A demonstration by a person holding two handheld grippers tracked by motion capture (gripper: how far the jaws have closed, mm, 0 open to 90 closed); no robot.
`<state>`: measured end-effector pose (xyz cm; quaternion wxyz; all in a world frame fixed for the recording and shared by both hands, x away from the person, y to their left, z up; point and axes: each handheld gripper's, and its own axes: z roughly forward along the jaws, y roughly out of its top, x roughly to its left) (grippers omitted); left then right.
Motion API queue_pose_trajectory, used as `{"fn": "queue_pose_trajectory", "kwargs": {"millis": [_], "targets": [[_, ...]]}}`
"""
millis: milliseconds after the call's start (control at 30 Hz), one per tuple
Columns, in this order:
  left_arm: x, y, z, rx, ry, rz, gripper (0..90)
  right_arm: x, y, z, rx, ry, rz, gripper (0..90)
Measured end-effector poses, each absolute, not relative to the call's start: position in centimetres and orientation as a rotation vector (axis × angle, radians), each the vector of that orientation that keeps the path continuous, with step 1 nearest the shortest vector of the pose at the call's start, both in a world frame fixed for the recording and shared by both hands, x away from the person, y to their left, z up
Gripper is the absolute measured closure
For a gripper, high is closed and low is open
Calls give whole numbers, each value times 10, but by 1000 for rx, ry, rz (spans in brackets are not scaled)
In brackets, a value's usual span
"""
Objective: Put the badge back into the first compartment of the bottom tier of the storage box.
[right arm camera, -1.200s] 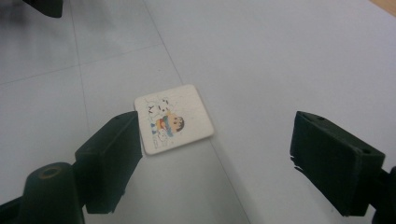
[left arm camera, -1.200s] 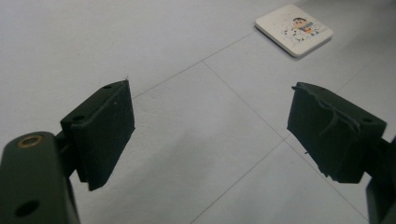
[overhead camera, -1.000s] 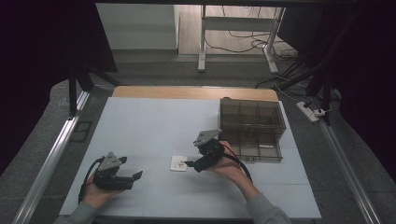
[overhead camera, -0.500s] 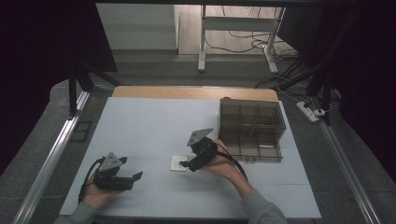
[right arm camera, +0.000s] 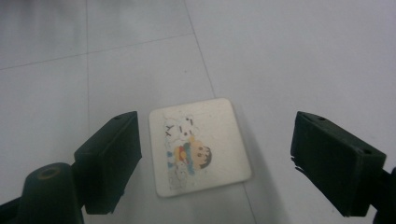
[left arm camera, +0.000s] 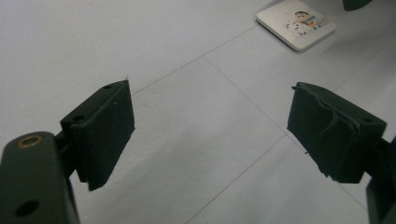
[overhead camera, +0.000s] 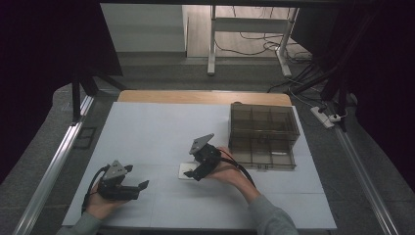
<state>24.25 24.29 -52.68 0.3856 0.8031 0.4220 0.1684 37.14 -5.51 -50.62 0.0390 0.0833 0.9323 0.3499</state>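
A small white square tile (right arm camera: 198,145) with a cartoon picture lies flat on the pale table (overhead camera: 147,127). My right gripper (right arm camera: 219,158) hangs open just above it, one jaw on either side, nothing held. From the high view the tile (overhead camera: 186,171) sits near the table's middle front, partly under the right gripper (overhead camera: 199,172). My left gripper (overhead camera: 136,187) rests open at the front left, pointing toward the tile (left arm camera: 295,23), which lies some way ahead of its jaws. Nothing sits between the jaws of the left gripper (left arm camera: 210,135).
A dark, see-through compartment box (overhead camera: 263,133) stands at the right side of the table, close behind the right hand. Metal rails (overhead camera: 54,166) run along both table sides. Cables and a power strip (overhead camera: 323,116) lie on the floor beyond.
The right gripper has moved left and down from near the box to over the tile. The left gripper has stayed put.
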Motion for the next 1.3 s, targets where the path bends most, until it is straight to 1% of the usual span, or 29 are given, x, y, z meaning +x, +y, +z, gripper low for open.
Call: {"fn": "queue_pose_trajectory", "kwargs": {"millis": [333,767,933,1000,1067,1300], "targets": [[242,243,-527,2050,1072,430,146,369,-45,-517,199,2909,1000,135],[242,242,-529,2055,1073,427,146,370,-38,-530,161,2941,931,150],[242,242,-529,2055,1073,427,146,370,-36,-531,140,2932,962,200],[242,242,-529,2055,1073,427,146,368,-36,-530,112,2933,965,250],[242,242,-529,2053,1074,427,147,367,-37,-528,89,2940,964,322],[241,242,-529,2054,1074,428,147,365,-36,-527,92,2943,954,330]]}}
